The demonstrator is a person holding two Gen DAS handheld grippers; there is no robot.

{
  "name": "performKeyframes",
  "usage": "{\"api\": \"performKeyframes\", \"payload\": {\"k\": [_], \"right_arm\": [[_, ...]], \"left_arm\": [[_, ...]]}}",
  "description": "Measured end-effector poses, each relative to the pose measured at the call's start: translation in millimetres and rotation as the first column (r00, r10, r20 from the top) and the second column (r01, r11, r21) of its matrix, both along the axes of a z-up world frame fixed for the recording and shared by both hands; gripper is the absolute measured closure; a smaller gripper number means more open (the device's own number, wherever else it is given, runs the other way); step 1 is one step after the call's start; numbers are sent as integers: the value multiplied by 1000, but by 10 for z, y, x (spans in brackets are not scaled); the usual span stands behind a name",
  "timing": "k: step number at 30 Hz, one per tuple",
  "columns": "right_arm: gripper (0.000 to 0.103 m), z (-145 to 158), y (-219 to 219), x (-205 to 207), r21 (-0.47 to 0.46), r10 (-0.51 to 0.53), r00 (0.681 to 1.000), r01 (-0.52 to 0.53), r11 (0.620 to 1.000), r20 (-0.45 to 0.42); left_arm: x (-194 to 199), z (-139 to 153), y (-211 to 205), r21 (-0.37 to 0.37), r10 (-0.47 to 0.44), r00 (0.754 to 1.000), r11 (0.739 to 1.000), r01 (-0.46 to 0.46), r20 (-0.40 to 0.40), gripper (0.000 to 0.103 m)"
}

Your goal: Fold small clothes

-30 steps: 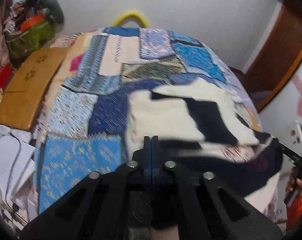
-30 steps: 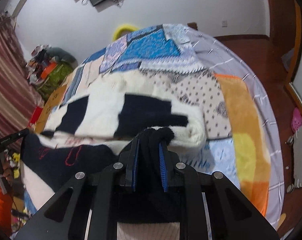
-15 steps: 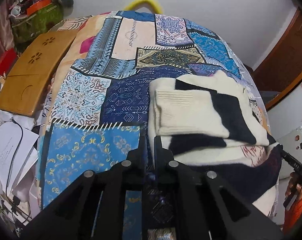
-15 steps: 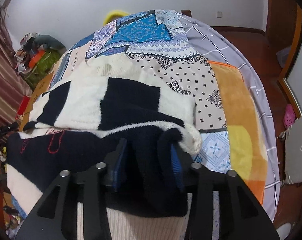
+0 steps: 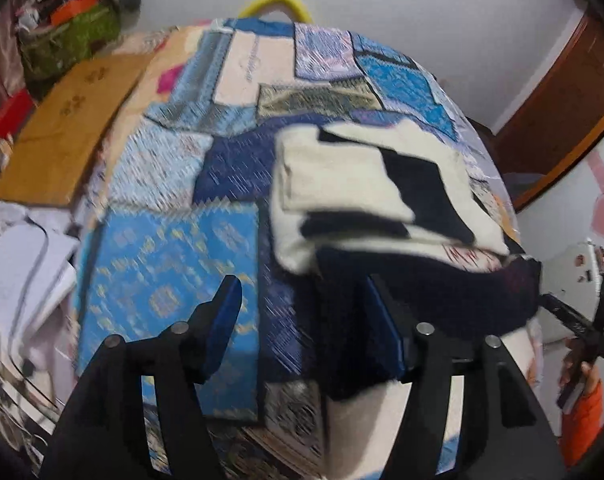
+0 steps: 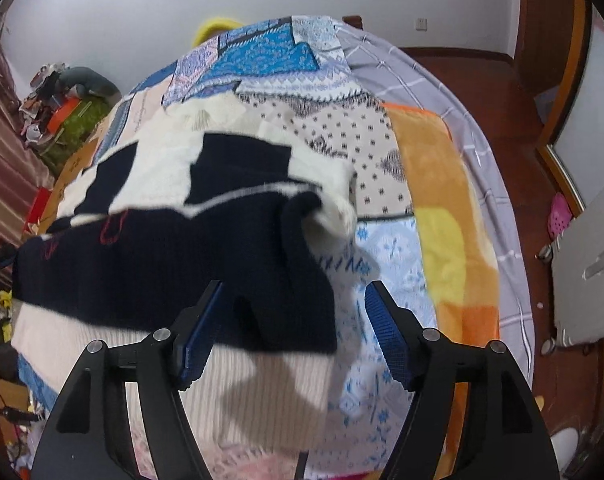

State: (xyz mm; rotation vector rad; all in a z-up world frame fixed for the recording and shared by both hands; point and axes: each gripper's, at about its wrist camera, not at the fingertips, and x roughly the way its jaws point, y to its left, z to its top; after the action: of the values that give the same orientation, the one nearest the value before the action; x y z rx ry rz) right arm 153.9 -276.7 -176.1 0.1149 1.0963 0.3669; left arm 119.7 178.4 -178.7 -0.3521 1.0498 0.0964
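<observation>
A cream and navy knitted sweater (image 5: 362,184) lies folded on the patchwork quilt (image 5: 162,272) of a bed. Its navy hem (image 6: 162,256) is laid over the cream and navy sleeves. My left gripper (image 5: 306,312) hangs over the sweater's near left edge with its jaws opening. The navy edge lies loose beside its right finger (image 5: 382,320), and quilt shows in the gap. My right gripper (image 6: 296,320) hovers at the near right corner, its jaws also opening. A flap of navy knit lies between its blue pads (image 6: 206,320), unpressed.
A wooden board (image 5: 62,132), a green bag (image 5: 70,40) and loose papers (image 5: 18,272) crowd the bed's left side. An orange and yellow blanket (image 6: 442,220) and a grey sheet (image 6: 462,120) cover its right part. Beyond is wooden floor (image 6: 542,160) with a pink slipper (image 6: 560,212).
Both grippers were shut on the sweater's navy hem and have opened and let it go. The hem now rests on the folded sweater, and both grippers have shifted a little.
</observation>
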Motion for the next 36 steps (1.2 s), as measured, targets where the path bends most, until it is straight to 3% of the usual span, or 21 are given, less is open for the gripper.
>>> {"api": "performKeyframes", "payload": {"k": [11,13,15,20,21,22,23,25,27,36], "right_arm": [[36,-394,-84,-221,44,-12,993,17,999,-115],[42,-437,-80,-261,65,-4,992,12,998,-123],[55,-439,-80,-274,96,2,992,11,995,-128],[79,-436,-47,-288,136,5,991,14,991,-134],[87,-430,-32,-293,137,7,992,11,991,-129],[89,-417,-18,-297,132,7,992,9,991,-123],[90,-409,-5,-295,132,11,993,4,991,-118],[91,-375,14,-295,139,18,995,-4,990,-101],[92,-328,22,-285,145,25,996,-12,989,-83],[92,146,50,-148,162,36,997,-48,986,73]], "left_arm": [[-231,-347,-240,-41,-54,994,998,50,-95,40],[-256,-380,-249,-55,-61,993,997,56,-101,40],[-281,-426,-313,-77,-93,989,993,85,-110,40],[-344,-415,-444,-61,-123,988,991,118,-95,40],[-347,-417,-441,-68,-121,988,991,115,-95,42],[-354,-418,-438,-79,-120,989,990,113,-92,50],[-360,-415,-437,-89,-123,989,989,115,-86,56],[-360,-384,-445,-80,-126,989,990,119,-80,81],[-357,-332,-463,-50,-123,990,992,120,-69,91],[-283,103,-410,23,-106,993,994,105,60,95]]}}
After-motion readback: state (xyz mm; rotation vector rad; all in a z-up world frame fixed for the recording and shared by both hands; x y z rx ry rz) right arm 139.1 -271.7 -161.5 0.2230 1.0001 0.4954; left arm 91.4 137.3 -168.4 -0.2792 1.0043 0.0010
